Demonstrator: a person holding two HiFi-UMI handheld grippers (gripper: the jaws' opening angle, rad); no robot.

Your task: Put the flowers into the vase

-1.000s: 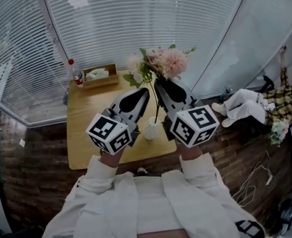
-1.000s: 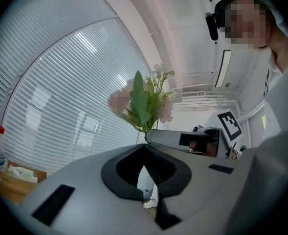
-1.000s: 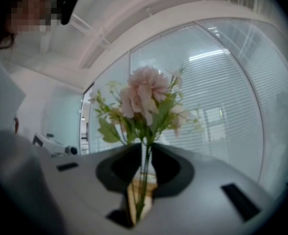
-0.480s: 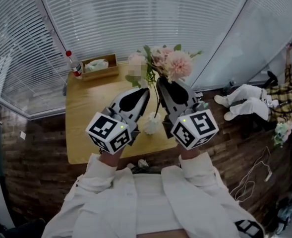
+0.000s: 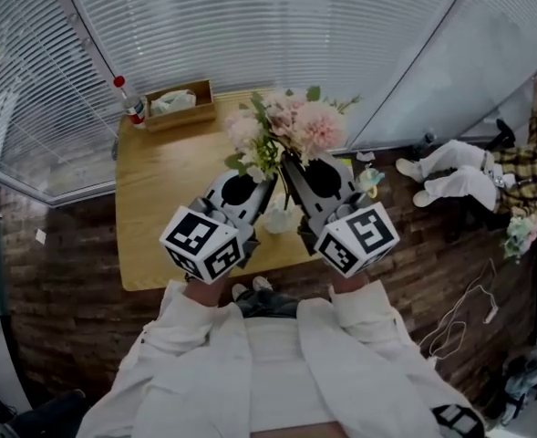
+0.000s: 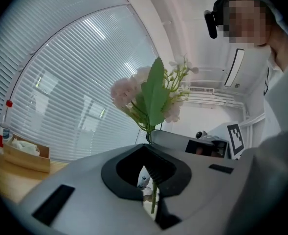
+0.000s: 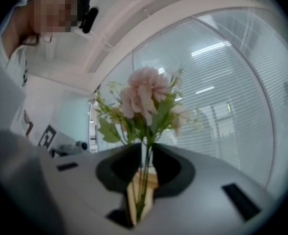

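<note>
Wood table (image 5: 159, 199) is filling the middle of the head view, w/ white blinds (image 5: 250, 26) running behind it and a brick-pattern floor (image 5: 67, 318) showing round it. At the table's far edge a tissue box (image 5: 179, 103) is sitting, w/ a red-capped bottle (image 5: 131, 103) just beside it on the left.

Both grippers are pointing away from the person, side by side, tips nearly meeting. Left gripper (image 5: 261, 179) is clamping narrow on one green stem (image 6: 153, 199), which is running through the slit btwn its jaws. A pale pink bloom & a big leaf are rising above the tips. Right gripper (image 5: 291, 162) is pinching several stems (image 7: 143, 190), jaws close but not fully together, w/ a fuller pink bloom on top. Together the flowers (image 5: 286, 126) are standing upright as one bunch just above both sets of tips, over the table.

Vase (image 5: 275, 219), small & white, is standing on the table near its front edge, btwn the two grippers & lower than the jaws, roughly under the stems. Gripper bodies are partly covering it, so can't tell if the stem ends are inside its mouth.
</note>
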